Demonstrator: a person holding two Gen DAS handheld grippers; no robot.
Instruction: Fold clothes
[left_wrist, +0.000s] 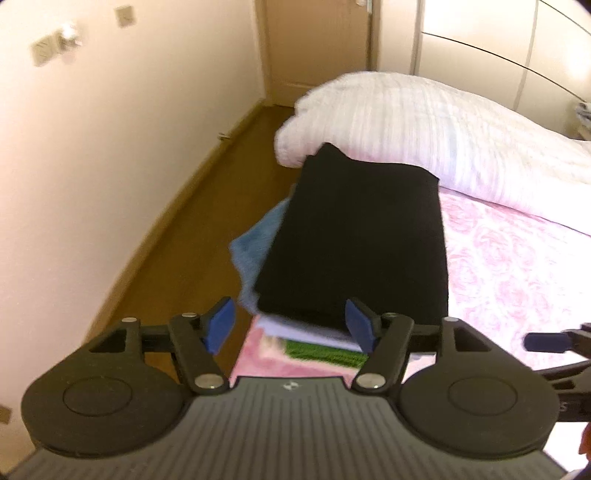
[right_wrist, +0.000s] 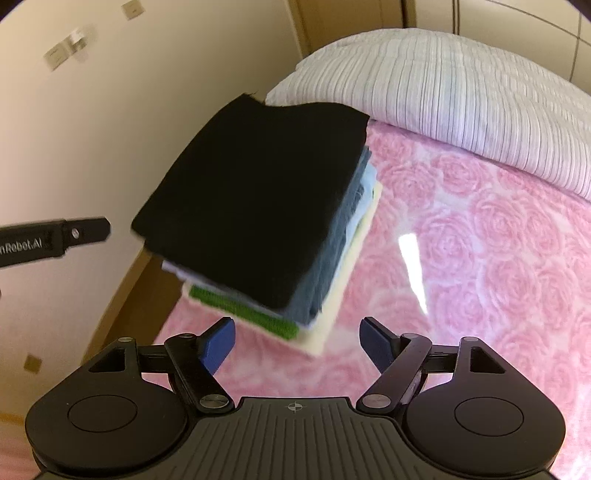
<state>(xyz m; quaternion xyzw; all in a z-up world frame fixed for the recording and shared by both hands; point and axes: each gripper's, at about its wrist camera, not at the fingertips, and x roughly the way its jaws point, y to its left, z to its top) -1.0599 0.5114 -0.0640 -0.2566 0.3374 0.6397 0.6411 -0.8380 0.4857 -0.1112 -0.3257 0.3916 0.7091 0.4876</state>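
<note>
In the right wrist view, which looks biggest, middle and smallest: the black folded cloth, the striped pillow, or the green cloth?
1. Striped pillow, though it is close to the black one.
2. Black folded cloth, nearer the camera, so this order is unsure.
3. Green cloth, only an edge showing.

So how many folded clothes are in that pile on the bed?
5 that I can see: the black one on top, then grey-blue, light blue, green, and pale yellow at the bottom. Thinner ones may be hidden between.
</note>
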